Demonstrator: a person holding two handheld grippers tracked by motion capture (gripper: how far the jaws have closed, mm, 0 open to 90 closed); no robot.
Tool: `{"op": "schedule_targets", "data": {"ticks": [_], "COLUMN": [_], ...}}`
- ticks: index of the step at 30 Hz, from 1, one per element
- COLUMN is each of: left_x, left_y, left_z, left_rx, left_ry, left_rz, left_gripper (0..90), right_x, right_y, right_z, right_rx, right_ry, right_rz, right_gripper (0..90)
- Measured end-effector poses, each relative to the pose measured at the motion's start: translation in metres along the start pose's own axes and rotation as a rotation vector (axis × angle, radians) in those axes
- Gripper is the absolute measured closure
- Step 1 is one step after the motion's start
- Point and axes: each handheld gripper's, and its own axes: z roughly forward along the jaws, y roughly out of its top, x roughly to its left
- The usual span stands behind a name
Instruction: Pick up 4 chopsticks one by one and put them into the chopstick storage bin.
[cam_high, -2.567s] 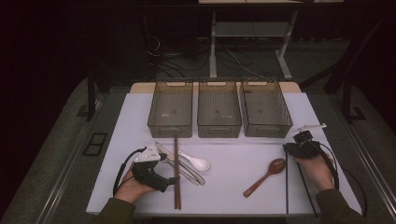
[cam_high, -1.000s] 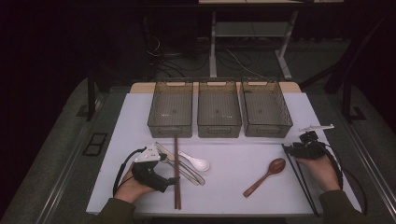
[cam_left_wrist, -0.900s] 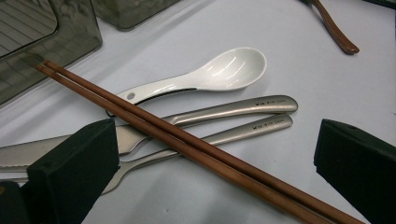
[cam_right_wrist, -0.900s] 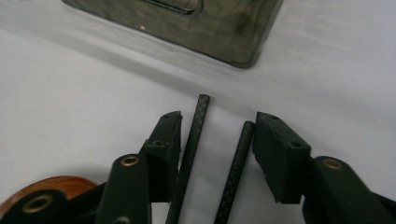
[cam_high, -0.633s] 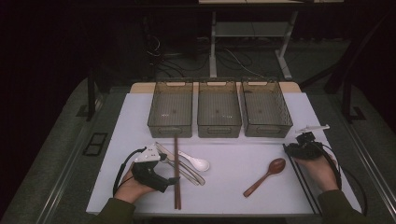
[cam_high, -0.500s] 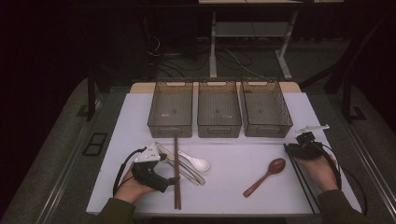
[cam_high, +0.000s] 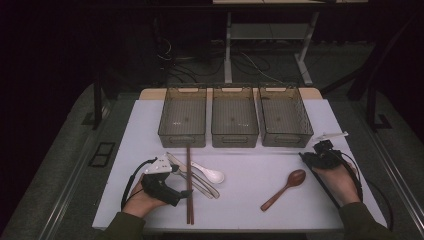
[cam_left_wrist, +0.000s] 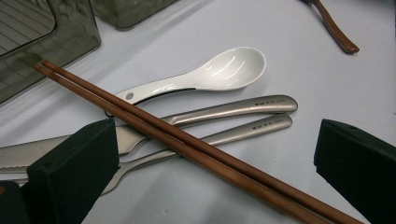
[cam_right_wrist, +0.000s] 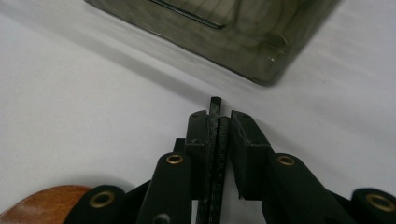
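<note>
Having just been closing, the right gripper (cam_right_wrist: 219, 126) fingers now pinch black chopsticks (cam_right_wrist: 215, 140); left gripper (cam_left_wrist: 210, 154) fingers gape.

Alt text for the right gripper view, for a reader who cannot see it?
The right gripper pinches a pair of black chopsticks upright between its pads, above a white table. A smoky clear bin stands beyond; a wooden spoon shows at lower left.

Dim room; dark floor (cam_high: 60, 150) around a white table (cam_high: 250, 200).
</note>
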Motion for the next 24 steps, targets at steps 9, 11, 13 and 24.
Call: {"op": "schedule_targets", "data": {"ticks": [9,11,13,24], "left_x": [0.0,0.0,0.001,0.001], "left_y": [0.0,0.0,0.0,-0.001], "left_z": [0.0,0.0,-0.001,-0.002], "left_rx": [0.0,-0.001,0.0,-0.003], "left_ry": [0.001,0.001,0.001,0.001], "left_rz": [-0.001,0.0,0.002,0.0], "left_gripper": [0.0,0.0,0.0,0.0], "right_x": [0.014,0.018,0.02,0.017], "right_y": [0.015,0.02,0.024,0.02], "right_z": [0.013,0.017,0.02,-0.01], "right_rx": [-0.01,-0.011,-0.014,-0.081], "right_ry": [0.055,0.064,0.07,0.129], "right_rz": [-0.09,-0.107,-0.119,-0.107], "right_gripper": [77.8,77.8,77.8,61.3]}}
